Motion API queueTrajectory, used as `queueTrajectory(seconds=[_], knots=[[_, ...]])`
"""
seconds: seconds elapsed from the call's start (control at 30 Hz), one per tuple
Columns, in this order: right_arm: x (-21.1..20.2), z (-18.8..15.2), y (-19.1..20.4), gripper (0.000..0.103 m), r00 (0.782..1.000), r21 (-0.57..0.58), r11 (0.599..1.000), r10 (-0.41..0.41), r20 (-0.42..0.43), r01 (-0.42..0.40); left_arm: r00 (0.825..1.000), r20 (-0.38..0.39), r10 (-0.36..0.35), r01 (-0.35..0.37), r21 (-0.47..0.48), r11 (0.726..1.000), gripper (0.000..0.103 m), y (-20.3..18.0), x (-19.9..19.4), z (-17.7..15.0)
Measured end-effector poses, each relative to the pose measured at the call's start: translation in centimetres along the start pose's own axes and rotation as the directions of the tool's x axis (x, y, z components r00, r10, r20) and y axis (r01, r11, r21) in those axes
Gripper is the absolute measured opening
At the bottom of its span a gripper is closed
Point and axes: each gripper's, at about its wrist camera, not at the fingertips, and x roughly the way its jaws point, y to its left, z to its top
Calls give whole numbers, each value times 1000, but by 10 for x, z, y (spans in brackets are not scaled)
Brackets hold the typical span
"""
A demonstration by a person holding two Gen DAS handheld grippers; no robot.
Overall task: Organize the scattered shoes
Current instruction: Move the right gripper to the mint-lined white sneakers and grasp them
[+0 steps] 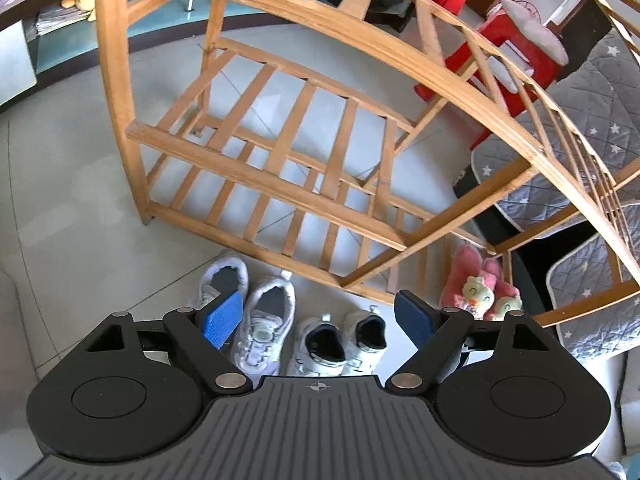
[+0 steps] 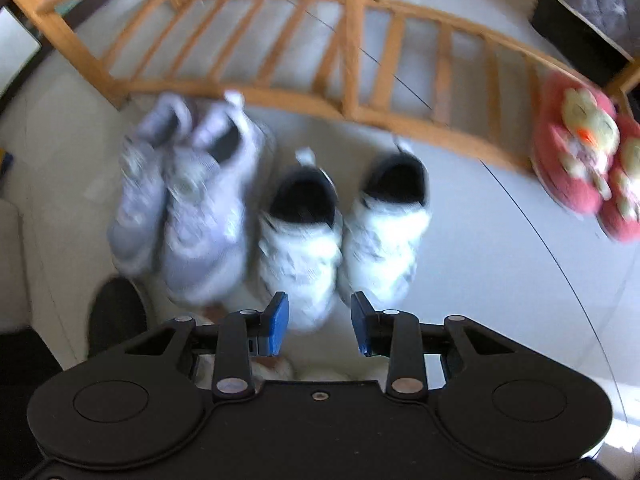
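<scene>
Two pairs of sneakers stand side by side on the pale tiled floor, heels toward a wooden slatted shoe rack. The lilac-grey pair is on the left. The white pair with dark lining is to its right. Pink plush slippers lie at the rack's right end. My left gripper hangs wide open above the sneakers, holding nothing. My right gripper is open with a narrower gap, just short of the white pair's toes, nothing between its pads. The right wrist view is blurred.
The rack's shelves hold no shoes in view. A red plastic stool stands behind the rack, and grey quilted cushions lie to the right. A dark rounded shape sits on the floor left of my right gripper.
</scene>
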Motion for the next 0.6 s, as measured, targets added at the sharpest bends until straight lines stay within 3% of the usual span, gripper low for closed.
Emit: queueTrajectory(seconds=[0.2, 0.3, 0.6], knots=[[11, -44, -6, 40, 992, -13, 1000, -11, -127, 10, 999, -19, -30, 31, 34, 999, 84, -15, 2, -7], [22, -62, -5, 40, 987, -49, 997, -65, -146, 58, 999, -29, -29, 30, 41, 999, 84, -18, 5, -10], [57, -80, -15, 40, 983, -34, 999, -31, -181, 25, 999, -49, -23, 27, 74, 997, 84, -33, 13, -16]])
